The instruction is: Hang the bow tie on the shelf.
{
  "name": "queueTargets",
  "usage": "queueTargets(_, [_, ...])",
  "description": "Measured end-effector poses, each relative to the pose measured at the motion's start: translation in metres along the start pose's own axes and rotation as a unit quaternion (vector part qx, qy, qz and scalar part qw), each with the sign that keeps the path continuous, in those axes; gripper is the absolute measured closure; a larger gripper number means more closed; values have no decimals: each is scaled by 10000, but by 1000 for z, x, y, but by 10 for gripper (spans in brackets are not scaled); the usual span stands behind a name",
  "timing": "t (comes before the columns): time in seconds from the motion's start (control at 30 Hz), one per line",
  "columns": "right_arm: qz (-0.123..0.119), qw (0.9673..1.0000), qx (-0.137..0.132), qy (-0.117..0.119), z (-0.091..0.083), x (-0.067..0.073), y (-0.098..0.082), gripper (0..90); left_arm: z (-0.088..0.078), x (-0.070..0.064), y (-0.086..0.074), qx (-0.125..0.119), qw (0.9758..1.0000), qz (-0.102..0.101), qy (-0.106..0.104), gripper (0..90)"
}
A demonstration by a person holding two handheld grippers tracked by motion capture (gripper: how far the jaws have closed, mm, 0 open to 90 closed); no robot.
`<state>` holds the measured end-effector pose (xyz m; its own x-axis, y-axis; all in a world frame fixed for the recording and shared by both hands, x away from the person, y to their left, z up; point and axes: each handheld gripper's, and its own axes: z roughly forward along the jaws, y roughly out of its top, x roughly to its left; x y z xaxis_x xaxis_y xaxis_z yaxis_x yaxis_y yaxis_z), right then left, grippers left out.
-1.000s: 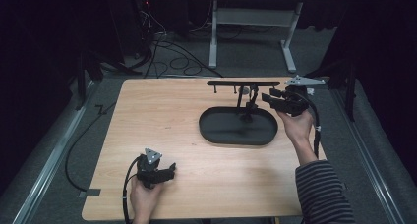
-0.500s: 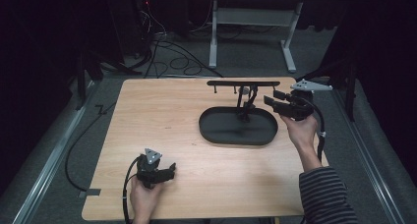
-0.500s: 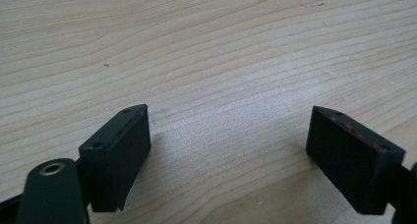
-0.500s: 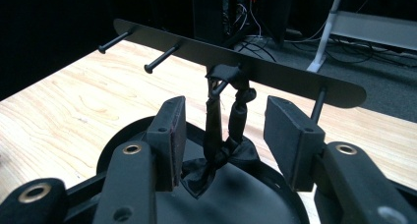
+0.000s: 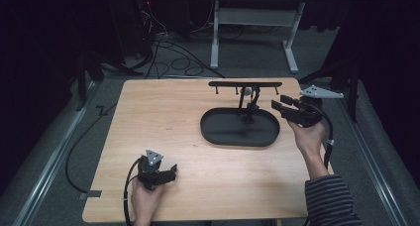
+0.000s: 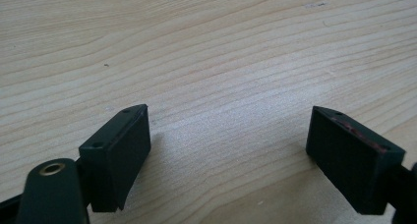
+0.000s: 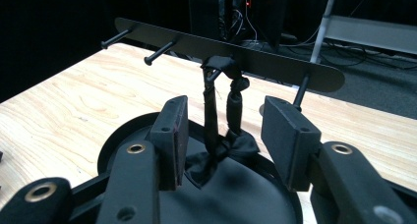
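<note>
Right claw (image 7: 223, 135) stood wide, closing, around the black bow tie (image 7: 223, 150) hanging from the rack (image 7: 275, 67); a careless tug could topple the rack.

The left gripper (image 6: 231, 155) holds its jaws wide apart over the bare wooden table (image 6: 221, 52).
</note>
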<state>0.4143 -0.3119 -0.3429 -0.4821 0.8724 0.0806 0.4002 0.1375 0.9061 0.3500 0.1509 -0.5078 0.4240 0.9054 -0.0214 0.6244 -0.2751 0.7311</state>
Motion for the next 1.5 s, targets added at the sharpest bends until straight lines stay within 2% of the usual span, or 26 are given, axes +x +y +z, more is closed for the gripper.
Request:
queueTargets(0.23, [1,10000,-1,18,-8,1,-6,555,0,0,0,-2,10000,-1,1,174])
queueTargets(0.83, [179,9997,-180,-20,-29,-1,-23,540,0,0,0,0,10000,2,1,174])
queueTargets(1.03, [177,9998,-136,-12,-31,-2,-28,540,0,0,0,-1,10000,2,3,174])
queueTargets(1.5, [278,9994,-223,8,-44,-2,-39,541,0,0,0,0,10000,2,3,174])
